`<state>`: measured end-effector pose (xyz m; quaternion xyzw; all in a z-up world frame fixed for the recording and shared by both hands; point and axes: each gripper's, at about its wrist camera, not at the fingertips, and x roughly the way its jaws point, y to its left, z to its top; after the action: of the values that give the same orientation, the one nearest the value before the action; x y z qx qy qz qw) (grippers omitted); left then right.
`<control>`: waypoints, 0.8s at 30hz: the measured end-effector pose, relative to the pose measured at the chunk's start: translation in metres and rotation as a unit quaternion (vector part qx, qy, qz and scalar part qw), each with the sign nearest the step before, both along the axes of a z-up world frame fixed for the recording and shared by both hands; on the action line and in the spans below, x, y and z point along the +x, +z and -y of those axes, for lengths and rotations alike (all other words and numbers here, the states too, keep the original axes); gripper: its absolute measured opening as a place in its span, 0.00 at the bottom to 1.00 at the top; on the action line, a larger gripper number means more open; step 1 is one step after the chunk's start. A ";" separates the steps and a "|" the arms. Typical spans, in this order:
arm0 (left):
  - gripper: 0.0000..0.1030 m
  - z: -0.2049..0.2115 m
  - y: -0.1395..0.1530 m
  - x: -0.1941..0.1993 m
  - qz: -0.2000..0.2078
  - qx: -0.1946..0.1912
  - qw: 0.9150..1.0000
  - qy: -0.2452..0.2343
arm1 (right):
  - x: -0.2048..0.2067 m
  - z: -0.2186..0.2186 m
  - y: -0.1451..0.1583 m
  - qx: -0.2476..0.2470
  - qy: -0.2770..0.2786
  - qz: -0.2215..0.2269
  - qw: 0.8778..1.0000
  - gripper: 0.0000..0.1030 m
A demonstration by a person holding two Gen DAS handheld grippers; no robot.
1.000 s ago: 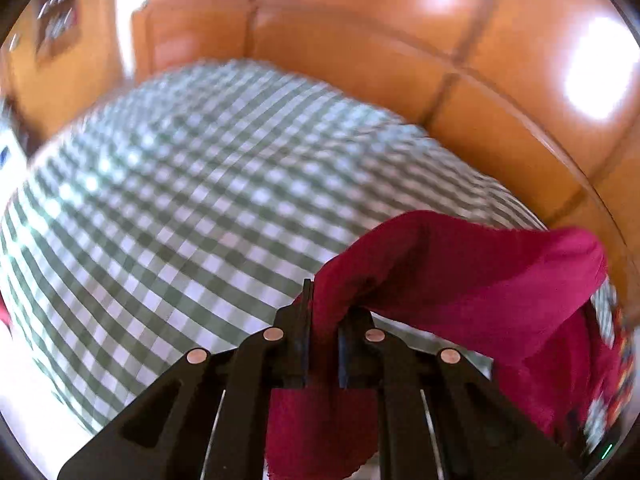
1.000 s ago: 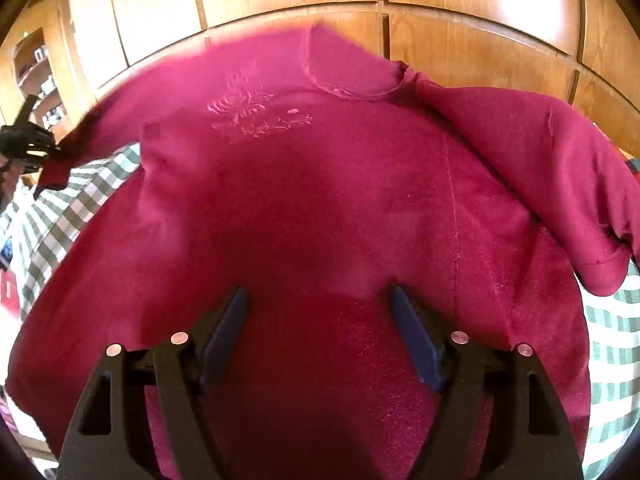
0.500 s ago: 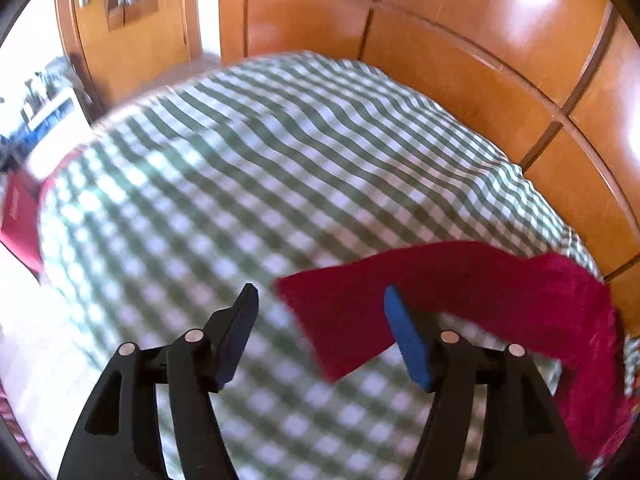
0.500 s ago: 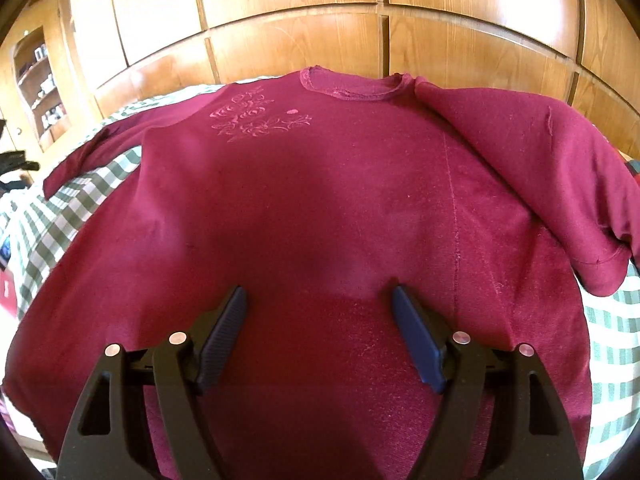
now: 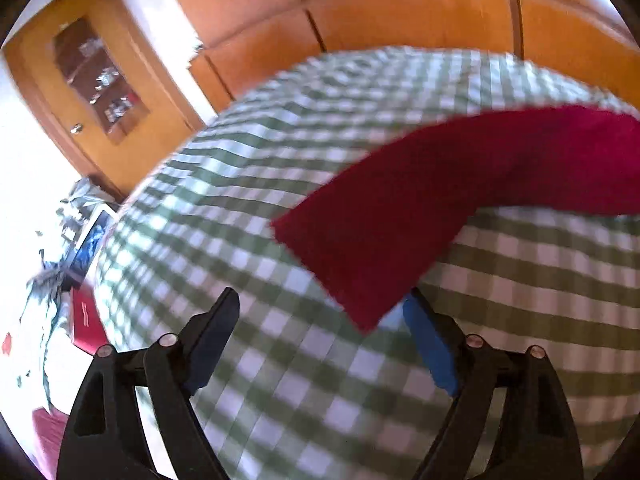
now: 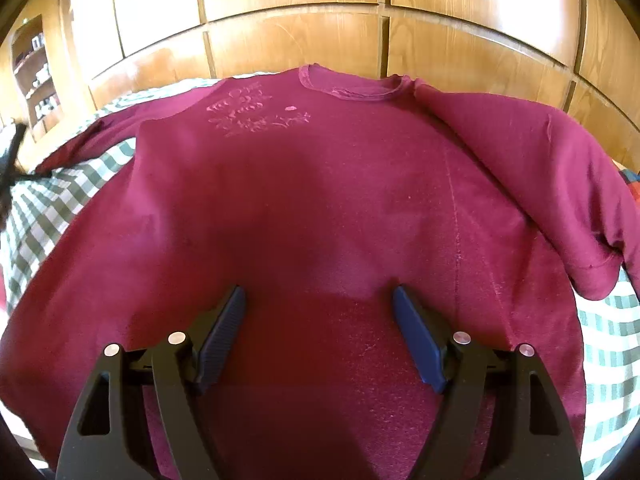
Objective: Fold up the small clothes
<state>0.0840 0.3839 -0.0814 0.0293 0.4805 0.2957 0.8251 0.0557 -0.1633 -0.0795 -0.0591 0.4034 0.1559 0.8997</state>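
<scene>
Handling this maroon sweatshirt (image 6: 320,208) will be like handling any soft knit: light, limp, draping wherever it is unsupported, with enough nap that it should not slip between pads. It lies spread front-up on the checked bedspread (image 5: 280,152) of the bed. Its long axis runs straight away from my right gripper (image 6: 318,320), hem nearest me and collar (image 6: 352,86) pointing at the wooden panelling (image 6: 300,12). One sleeve (image 5: 420,208) stretches out flat toward my left gripper (image 5: 320,328), cuff end nearest it; the other sleeve (image 6: 560,184) is bunched over the far side. My left fingers (image 5: 212,336) have just been opening and stand apart, the cuff beyond their tips and unpinched. My right ones are apart too, over the lower body, gripping nothing. I judge cuff, shoulder seam or hem corners the best holds, since thick edges pinch cleanly.
</scene>
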 end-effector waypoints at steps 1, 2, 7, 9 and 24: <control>0.60 -0.010 0.004 0.010 0.001 -0.009 1.000 0.004 | 0.000 0.000 0.000 -0.002 0.000 0.000 1.000 0.73; 0.58 -0.020 0.013 0.016 0.015 -0.018 1.000 0.017 | 0.000 -0.001 0.000 -0.003 -0.001 0.001 1.000 0.73; 0.76 -0.102 0.077 0.017 0.154 -0.080 0.974 0.147 | 0.000 -0.002 -0.001 -0.008 -0.007 0.004 1.000 0.74; 0.80 -0.119 0.080 0.013 0.164 -0.090 0.969 0.164 | 0.001 -0.002 -0.001 -0.008 -0.007 0.004 1.000 0.74; 0.41 -0.105 -0.003 0.035 0.131 -0.218 0.956 0.148 | 0.001 -0.005 -0.002 -0.020 -0.013 0.005 1.000 0.75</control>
<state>0.1192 0.4890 -0.0839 -0.2617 0.4203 0.3039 0.8139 0.0567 -0.1581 -0.0811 -0.0729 0.4027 0.1357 0.9023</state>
